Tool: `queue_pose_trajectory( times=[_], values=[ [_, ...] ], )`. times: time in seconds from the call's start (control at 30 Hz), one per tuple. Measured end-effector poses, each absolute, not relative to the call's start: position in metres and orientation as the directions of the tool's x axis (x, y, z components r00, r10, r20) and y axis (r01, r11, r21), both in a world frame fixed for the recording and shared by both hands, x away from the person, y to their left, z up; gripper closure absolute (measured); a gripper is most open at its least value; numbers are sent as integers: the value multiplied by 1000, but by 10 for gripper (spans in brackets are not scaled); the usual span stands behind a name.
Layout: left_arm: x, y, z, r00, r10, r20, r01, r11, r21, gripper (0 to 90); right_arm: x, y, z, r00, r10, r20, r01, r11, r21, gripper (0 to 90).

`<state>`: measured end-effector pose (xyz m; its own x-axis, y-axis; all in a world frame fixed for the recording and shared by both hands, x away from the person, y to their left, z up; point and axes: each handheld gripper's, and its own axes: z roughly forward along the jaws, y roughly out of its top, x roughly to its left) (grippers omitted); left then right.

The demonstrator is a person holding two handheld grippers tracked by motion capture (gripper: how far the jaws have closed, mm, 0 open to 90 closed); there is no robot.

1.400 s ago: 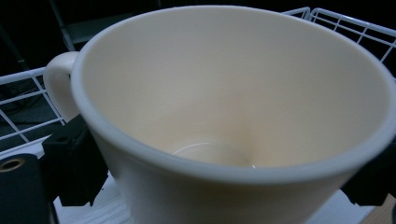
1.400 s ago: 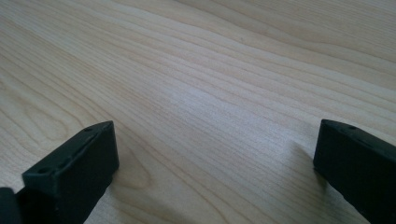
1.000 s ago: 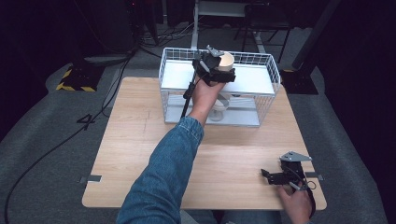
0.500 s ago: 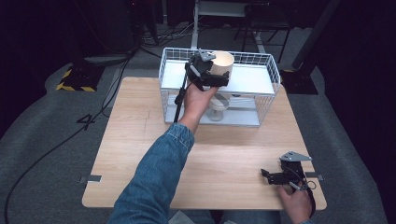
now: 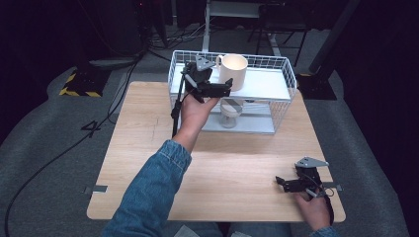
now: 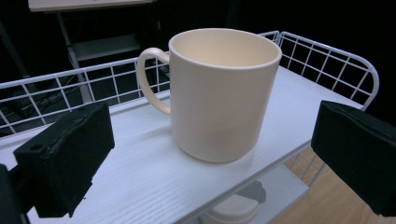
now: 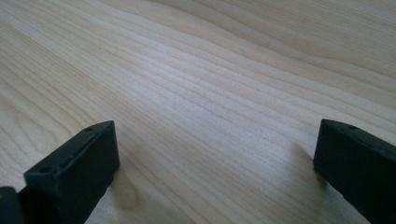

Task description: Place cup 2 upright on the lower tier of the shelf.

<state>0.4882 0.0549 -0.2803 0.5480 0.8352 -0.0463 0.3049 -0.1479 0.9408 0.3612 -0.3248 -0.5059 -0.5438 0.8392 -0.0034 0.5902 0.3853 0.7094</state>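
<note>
Hovering wide-jawed, the left gripper (image 6: 205, 154) faces the cream mug (image 6: 223, 93) upright on the rack (image 5: 284, 84)'s top shelf; right gripper (image 5: 291, 183), spread, sits well away.

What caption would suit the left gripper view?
Open left gripper facing a cream mug standing upright on the white shelf of a wire rack.

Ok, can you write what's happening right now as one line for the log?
left gripper: open, facing mug | mug: upright on rack top shelf, free | right gripper: open, low over table
</note>
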Motion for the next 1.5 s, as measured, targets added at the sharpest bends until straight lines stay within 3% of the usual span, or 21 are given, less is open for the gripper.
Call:
queue_pose_trajectory(
  times=[0.8,1.5],
  values=[
    [412,97,-272,576,818,-8,276,-185,943,0,362,-325,-506,-547,837,-6,586,388,711,2],
    [364,140,-305,583,811,43,294,-261,919,0,362,-325,-506,-545,839,-5,589,386,710,2]
  ],
)
